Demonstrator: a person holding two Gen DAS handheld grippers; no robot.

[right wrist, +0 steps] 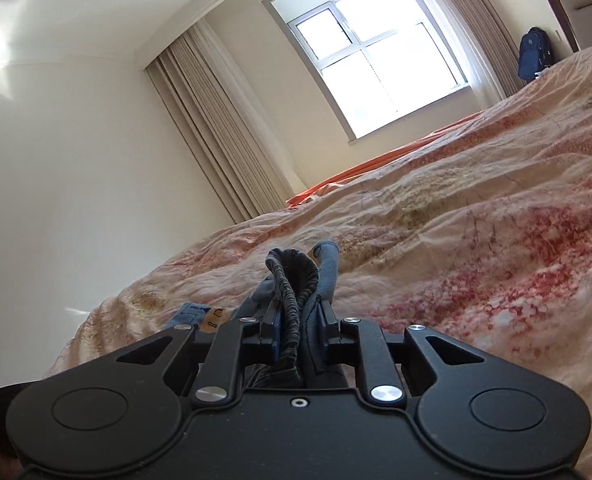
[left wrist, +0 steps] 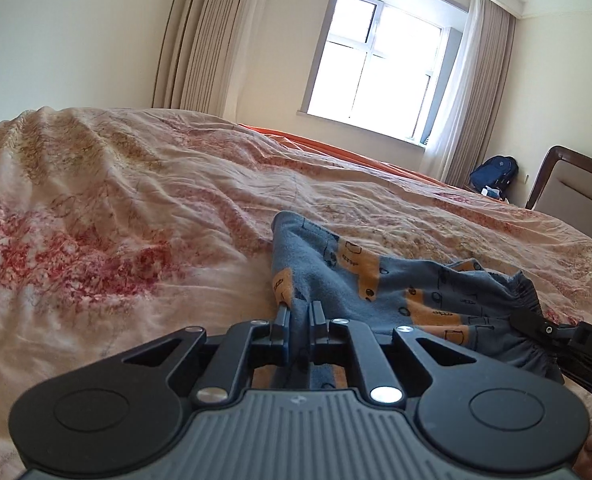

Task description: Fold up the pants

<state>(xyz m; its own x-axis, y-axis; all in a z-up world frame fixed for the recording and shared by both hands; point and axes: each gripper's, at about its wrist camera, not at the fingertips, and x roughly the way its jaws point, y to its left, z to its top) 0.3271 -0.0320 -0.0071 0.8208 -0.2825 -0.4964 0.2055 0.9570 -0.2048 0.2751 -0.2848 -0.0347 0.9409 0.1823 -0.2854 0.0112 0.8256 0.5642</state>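
Left wrist view. Dark blue backpack [left wrist: 495, 172] on the floor past the bed's far side, under the bright window [left wrist: 376, 60]; beige pleated curtains [left wrist: 200, 36] flank that window. Brown-framed padded headboard [left wrist: 568, 184] right of the backpack. Nothing blocks the garment. Black left gripper [left wrist: 299, 312] is clamped on a fold of the blue-grey knit pants with orange patches [left wrist: 376, 276], cloth pinched between its nearly closed fingers. Pants spread rightward from it across the rumpled cream quilt with red floral print [left wrist: 136, 208]. Right gripper [left wrist: 536, 322] bites the gathered waistband at the pants' right end.

Right wrist view. Right gripper [right wrist: 299, 320] is closed on the dark elastic waistband [right wrist: 294, 280]; the pants [right wrist: 328, 260] bunch up beyond its fingers, over the quilt [right wrist: 476, 220]. Orange sheet [right wrist: 376, 168] edges the quilt below the window [right wrist: 376, 44].
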